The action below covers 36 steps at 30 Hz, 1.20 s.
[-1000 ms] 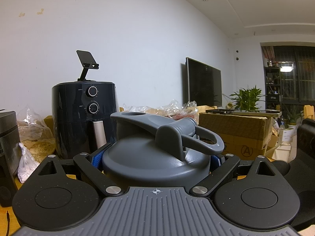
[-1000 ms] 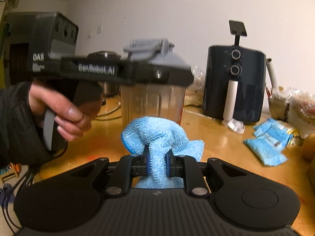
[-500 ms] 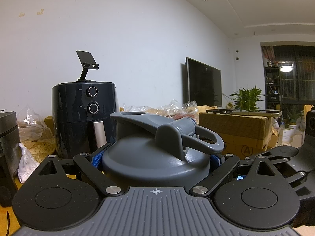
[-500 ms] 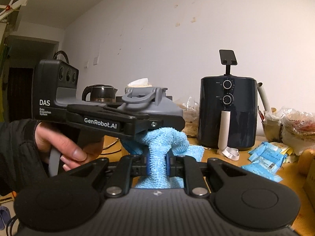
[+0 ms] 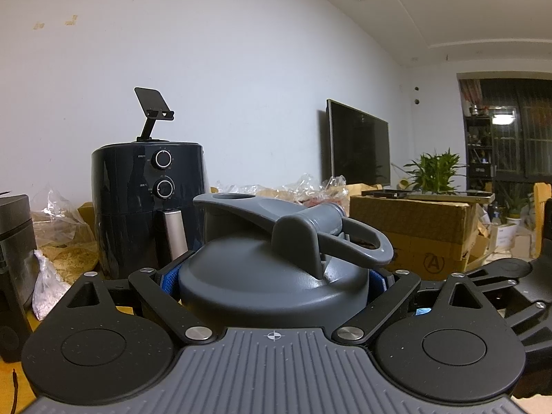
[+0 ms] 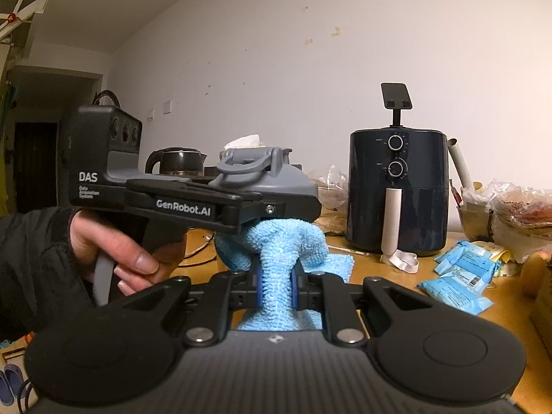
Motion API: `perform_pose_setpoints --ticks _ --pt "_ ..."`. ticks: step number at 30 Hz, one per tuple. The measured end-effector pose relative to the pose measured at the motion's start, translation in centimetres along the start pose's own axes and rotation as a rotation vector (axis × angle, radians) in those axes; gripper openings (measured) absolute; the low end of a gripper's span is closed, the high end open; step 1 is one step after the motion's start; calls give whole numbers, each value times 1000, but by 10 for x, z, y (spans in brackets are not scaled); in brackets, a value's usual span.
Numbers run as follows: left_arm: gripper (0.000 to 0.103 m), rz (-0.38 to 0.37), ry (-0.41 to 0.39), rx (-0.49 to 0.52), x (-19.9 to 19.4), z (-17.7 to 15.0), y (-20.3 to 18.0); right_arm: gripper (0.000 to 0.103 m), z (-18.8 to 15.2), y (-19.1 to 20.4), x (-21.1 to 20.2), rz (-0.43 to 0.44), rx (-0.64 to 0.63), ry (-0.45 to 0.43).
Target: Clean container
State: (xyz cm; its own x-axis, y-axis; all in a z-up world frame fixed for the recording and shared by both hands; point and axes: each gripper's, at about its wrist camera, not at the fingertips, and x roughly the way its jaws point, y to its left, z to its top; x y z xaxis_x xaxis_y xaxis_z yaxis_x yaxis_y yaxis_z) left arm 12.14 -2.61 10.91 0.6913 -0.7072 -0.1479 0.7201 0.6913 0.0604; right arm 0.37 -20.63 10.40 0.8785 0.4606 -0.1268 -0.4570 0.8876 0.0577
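Observation:
My left gripper (image 5: 272, 277) is shut on the container's grey lid (image 5: 262, 258), its blue pads (image 5: 169, 277) pressing both sides of the rim. The lid's spout cap and carry loop (image 5: 358, 245) point right. From the right wrist view, a hand (image 6: 117, 252) holds that left gripper (image 6: 276, 208) level with the lid (image 6: 279, 176) in it. My right gripper (image 6: 275, 286) is shut on a light blue cloth (image 6: 279, 241). The cloth bunches up just under the lid and hides the clear body. The right gripper's black linkage (image 5: 510, 276) shows at the left wrist view's right edge.
A dark air fryer (image 6: 396, 189) stands on the wooden table (image 6: 372, 272) against the wall, with a kettle (image 6: 179, 162) at the left. Blue packets (image 6: 459, 276) and plastic bags (image 6: 517, 207) lie at the right. A cardboard box (image 5: 410, 227), a TV (image 5: 358, 145) and a plant (image 5: 434, 172) stand beyond.
My right gripper has risen and tilted up with the cloth, which now covers the container's clear body below the lid. Its linkage has come into the left wrist view. The left gripper kept still.

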Motion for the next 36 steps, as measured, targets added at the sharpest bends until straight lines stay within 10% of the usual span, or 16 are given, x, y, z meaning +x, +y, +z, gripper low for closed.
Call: perform_pose_setpoints --ticks 36 --pt "103 50 38 -6 5 -3 -2 14 -28 19 -113 -65 25 29"
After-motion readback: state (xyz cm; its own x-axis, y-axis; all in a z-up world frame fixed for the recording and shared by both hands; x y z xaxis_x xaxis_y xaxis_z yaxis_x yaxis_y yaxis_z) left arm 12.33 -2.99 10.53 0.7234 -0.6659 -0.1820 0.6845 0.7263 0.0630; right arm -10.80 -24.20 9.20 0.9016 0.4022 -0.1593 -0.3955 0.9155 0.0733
